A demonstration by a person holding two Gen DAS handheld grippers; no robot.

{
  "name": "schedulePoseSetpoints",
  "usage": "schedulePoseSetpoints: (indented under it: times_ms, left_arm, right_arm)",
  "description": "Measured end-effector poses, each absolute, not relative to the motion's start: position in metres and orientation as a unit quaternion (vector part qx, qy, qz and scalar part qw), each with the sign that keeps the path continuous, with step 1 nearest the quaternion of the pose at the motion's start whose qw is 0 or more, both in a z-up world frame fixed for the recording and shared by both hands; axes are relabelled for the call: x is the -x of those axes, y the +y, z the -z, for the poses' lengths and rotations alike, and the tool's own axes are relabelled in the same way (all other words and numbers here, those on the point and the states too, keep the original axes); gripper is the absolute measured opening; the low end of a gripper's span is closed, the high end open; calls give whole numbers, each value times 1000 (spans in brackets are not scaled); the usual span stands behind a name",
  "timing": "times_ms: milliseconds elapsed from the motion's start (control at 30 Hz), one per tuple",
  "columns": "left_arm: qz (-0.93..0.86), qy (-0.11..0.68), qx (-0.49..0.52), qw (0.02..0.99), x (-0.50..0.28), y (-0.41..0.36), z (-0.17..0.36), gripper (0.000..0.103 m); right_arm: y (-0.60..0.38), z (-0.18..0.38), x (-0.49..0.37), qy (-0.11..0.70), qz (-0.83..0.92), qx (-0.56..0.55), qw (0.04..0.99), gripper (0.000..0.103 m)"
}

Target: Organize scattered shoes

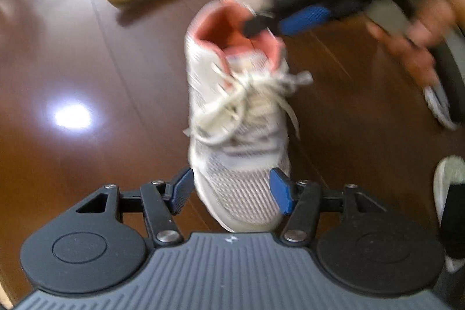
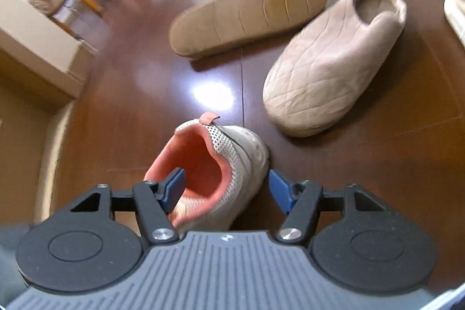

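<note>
- On the dark wood floor [image 1: 72, 63] stands a white mesh sneaker [image 1: 238, 118] with a pink lining and loose white laces, its toe pointing toward the left wrist camera.
- Low over that toe, the left gripper [image 1: 231, 189] has its jaws spread, one blue pad on each side of the toe; whether they touch the mesh is hard to tell.
- From the upper right, the right gripper [image 1: 261, 23] reaches down at a slant to the sneaker's collar, held by the person's hand [image 1: 415, 31], which is blurred.
- In the right wrist view, the right gripper [image 2: 226, 189] is spread wide across the sneaker [image 2: 232, 161]: its left pad sits inside the pink opening, its right pad just outside the heel wall, not pressing it.
- Beyond the heel lie two beige slippers, apart from the sneaker: one upright slipper [image 2: 334, 63], one overturned slipper [image 2: 250, 10] showing its tan sole.
</note>
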State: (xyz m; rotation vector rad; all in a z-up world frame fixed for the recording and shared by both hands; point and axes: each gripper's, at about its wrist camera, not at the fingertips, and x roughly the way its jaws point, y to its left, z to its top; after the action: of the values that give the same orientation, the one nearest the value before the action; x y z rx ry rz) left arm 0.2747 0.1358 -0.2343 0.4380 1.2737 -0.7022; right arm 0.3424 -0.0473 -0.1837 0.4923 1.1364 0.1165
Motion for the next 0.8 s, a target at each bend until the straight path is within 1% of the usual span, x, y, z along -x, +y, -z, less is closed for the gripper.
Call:
schedulePoseSetpoints:
  times_ms: [33,67,100,167,333,500,567,600,633,700,767,800]
  left_arm:
    - [320,580,-206,720,-270,132,240,61]
    - [320,579,-215,718,-265,128,245,63]
    - [321,575,-230,716,-259,123,248,65]
    - [335,571,-251,706,-249,115,246,66]
    - [406,584,-189,677,-223,93,225,66]
    - [490,558,-225,631,-178,45,208,66]
    - [501,552,-233,624,-172,33,205,66]
    - [501,551,-235,625,-172,27,203,66]
    - [498,550,-237,627,-173,24,200,66]
    - [486,550,-239,635,-177,24,193,66]
    - [469,555,-236,645,-184,29,188,66]
    - [461,558,-233,650,-188,29,187,66]
  right_arm:
    - [-45,191,-344,539,-53,-222,811,20]
    - [-43,196,-345,543,-55,-213,810,19]
    - [-43,194,-342,540,-66,-201,815,18]
    - [-43,190,-336,534,-88,-178,822,18]
    - [-83,167,-297,528,-151,-156,821,18]
    - [-156,153,-254,577,-193,-66,791,19]
    - [-180,154,-241,589,-183,-44,786,23]
    - [-181,153,-229,582,-170,-52,794,31]
    - [-182,153,-217,574,-156,-60,801,61]
    - [-184,151,-193,558,-129,-77,816,97]
    - [-186,150,-169,542,-102,-94,829,98]
    - [-188,149,-157,533,-88,-102,835,101]
